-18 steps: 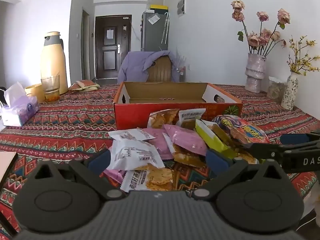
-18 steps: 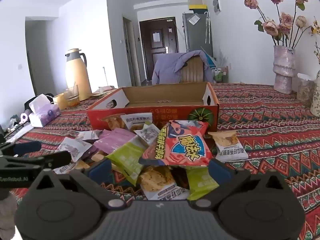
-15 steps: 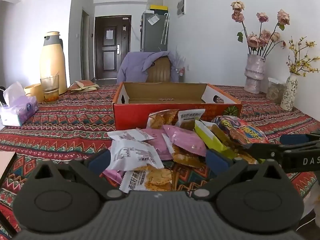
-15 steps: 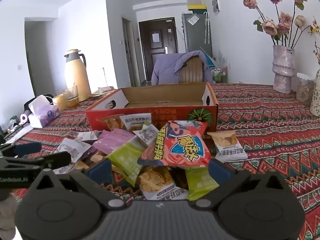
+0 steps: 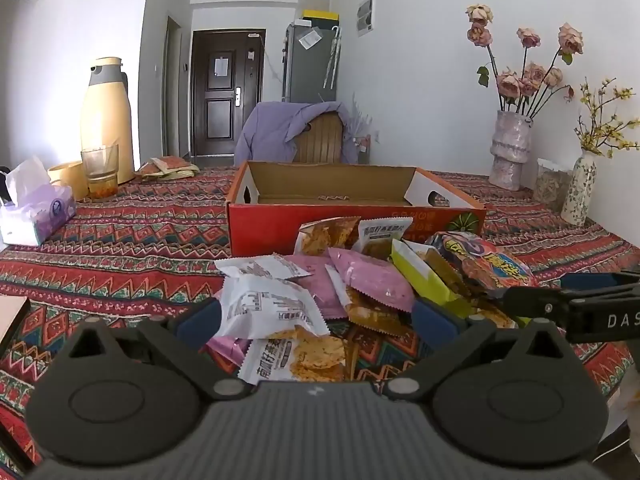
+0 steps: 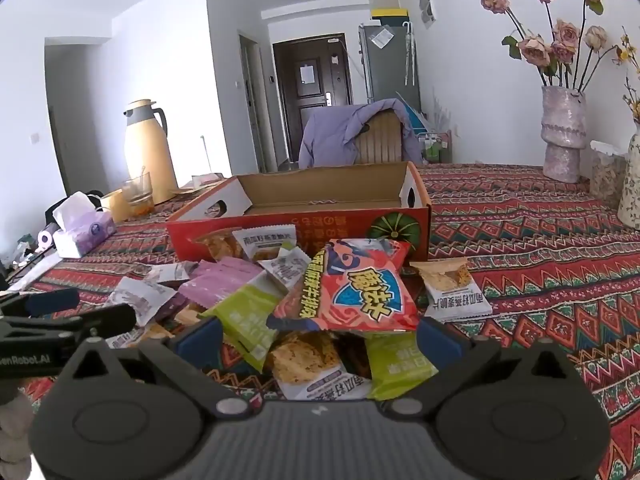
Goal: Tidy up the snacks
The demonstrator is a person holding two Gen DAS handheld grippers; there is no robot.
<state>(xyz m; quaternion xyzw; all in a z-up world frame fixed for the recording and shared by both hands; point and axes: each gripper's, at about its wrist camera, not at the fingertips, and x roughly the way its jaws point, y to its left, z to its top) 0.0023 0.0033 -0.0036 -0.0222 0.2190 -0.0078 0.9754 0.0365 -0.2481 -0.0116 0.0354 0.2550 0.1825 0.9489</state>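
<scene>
Left gripper (image 5: pixel 316 320): jaws spread wide, holding nothing, over the near white packets; "GenRobot.AI" reads along its side in the right view.
Right gripper (image 6: pixel 320 334): jaws spread wide, empty, over the near packets; "DAS" shows on its side in the left view.
Snack pile (image 6: pixel 304 296): loose on the patterned tablecloth (image 6: pixel 540 264), just before the box.
Red bag (image 6: pixel 356 288): one, topmost, yellow Chinese lettering.
Green packets (image 6: pixel 248 320): two.
Cardboard box (image 5: pixel 352 196): one, red outside, behind the pile, pumpkin printed on its front.
Vases (image 5: pixel 510 144): two, far right.
</scene>
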